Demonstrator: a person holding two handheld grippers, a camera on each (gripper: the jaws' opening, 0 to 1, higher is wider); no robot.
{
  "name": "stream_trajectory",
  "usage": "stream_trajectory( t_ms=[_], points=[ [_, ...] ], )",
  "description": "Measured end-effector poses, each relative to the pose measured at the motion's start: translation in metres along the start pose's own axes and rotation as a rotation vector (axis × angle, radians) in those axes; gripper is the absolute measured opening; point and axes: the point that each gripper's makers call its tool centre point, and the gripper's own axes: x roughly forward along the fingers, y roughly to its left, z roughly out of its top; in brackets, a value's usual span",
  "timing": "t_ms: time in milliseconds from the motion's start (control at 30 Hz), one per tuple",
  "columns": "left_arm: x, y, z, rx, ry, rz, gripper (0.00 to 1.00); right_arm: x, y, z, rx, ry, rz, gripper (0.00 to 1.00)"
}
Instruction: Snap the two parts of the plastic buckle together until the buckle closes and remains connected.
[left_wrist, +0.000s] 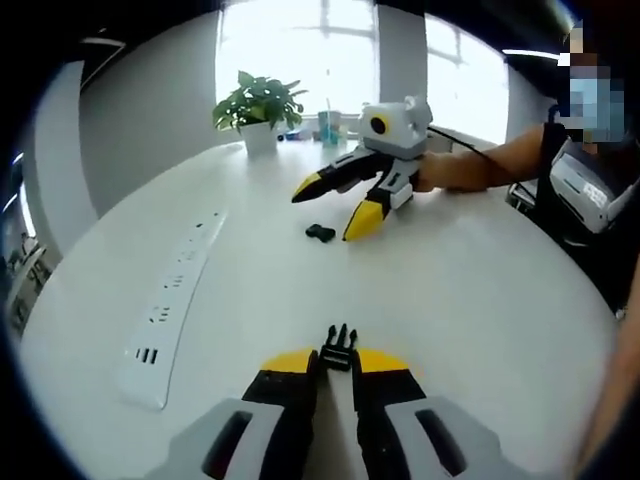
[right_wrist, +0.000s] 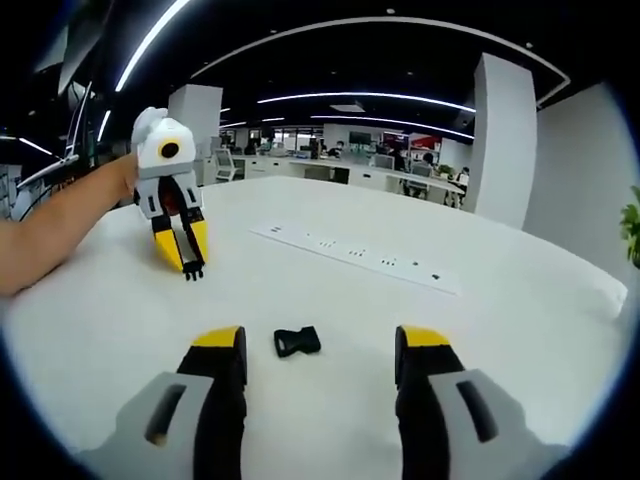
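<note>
White table (left_wrist: 480, 290): power strip (left_wrist: 170, 305), potted plant (left_wrist: 258, 112), cup (left_wrist: 329, 127), black buckle socket (right_wrist: 297, 342) lying flat.

We see the white table (left_wrist: 480, 290) low from opposite ends, each view facing the other gripper at twelve o'clock; both share the power strip (right_wrist: 355, 255).

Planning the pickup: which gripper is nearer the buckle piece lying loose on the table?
Right. The right gripper hangs open with the loose buckle piece between its jaws; the left gripper is farther back across the table, shut on the pronged buckle piece.
</note>
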Motion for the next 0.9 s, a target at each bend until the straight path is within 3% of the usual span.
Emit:
stream_trajectory(
  t_ms=[433,633,900],
  points=[
    [-0.001,-0.001,-0.002,-0.016,-0.02,0.01,0.13,-0.006,-0.009,-0.004,-0.051,0.037,-0.052,0.42],
    [0.0,-0.004,-0.001,-0.018,-0.022,0.008,0.13,-0.008,-0.019,-0.006,-0.051,0.05,-0.085,0.41],
    [-0.001,-0.005,-0.001,-0.024,-0.021,0.002,0.13,-0.008,-0.005,0.002,-0.034,0.023,-0.036,0.34]
  ],
)
